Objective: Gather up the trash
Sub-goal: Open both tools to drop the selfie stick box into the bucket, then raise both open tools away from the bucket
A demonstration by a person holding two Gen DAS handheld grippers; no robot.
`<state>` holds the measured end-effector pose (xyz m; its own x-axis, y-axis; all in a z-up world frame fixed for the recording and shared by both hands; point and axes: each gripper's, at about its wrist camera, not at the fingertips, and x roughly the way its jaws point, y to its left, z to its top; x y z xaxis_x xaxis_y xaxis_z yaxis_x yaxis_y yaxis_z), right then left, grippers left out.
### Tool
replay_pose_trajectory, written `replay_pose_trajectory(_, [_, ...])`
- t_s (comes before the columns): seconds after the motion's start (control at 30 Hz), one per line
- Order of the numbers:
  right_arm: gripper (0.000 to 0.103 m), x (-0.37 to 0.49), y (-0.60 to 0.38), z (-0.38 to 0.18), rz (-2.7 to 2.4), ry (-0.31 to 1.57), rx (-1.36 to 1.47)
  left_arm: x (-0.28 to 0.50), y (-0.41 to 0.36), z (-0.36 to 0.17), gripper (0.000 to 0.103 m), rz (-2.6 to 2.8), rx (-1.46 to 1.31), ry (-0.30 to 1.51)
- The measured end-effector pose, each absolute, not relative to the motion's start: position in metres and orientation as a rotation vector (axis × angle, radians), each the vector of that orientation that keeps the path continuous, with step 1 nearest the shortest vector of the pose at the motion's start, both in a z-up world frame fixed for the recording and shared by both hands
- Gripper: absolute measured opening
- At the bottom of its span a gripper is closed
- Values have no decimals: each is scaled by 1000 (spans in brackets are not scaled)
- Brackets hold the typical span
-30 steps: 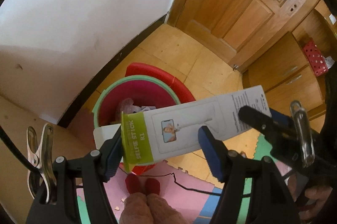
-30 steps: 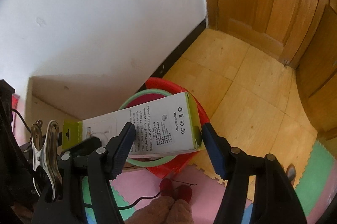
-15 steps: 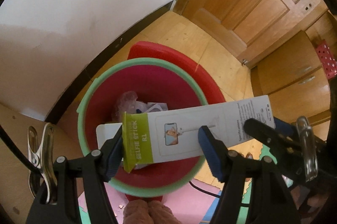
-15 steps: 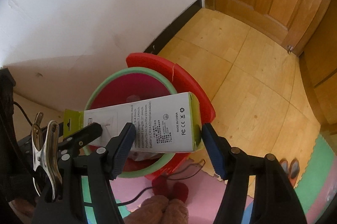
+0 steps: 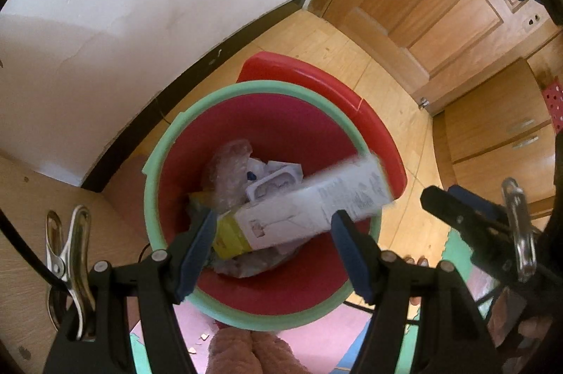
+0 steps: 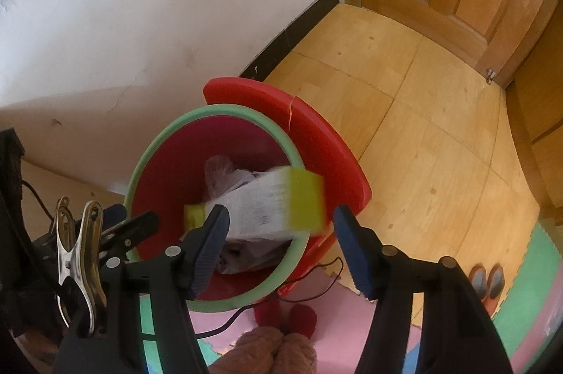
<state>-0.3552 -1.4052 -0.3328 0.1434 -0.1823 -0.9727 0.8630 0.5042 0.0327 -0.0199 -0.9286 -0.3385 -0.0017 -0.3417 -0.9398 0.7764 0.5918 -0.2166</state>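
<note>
Each of the tongs is showing two black arms with silver screws at the joints and ribbed dark-blue pads: the left tongs (image 5: pixel 272 245) and the right tongs (image 6: pixel 279 242) are looking alike. A shiny metal spring clip (image 5: pixel 67 263) is sitting on the left side of the left frame, and a matching clip (image 6: pixel 84 254) is hanging on the right one. A black cable (image 5: pixel 21 254) is curving past the left frame's edge.

No text can be read. Fine print is seen on the white side of the box (image 5: pixel 309 208), but it is blurred. Its yellow-green end (image 6: pixel 305 200) shows no legible lettering.
</note>
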Motion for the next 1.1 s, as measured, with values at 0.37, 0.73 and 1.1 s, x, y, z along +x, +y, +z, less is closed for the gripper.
replay_pose_trajectory(0.37, [64,-353,-1409,-331,-850,1189,728,-28,-919,-323,71,-911,396,1325])
replay_pose_trajectory(0.73, [41,-322,-1426,-358,-759,1193,680,-35,-904,-320,71,-887,366,1345])
replay_pose_trajectory(1.1, [37,-284,-1439,-415,-681,1322,576,-30,-894,-321,71,-868,342,1368])
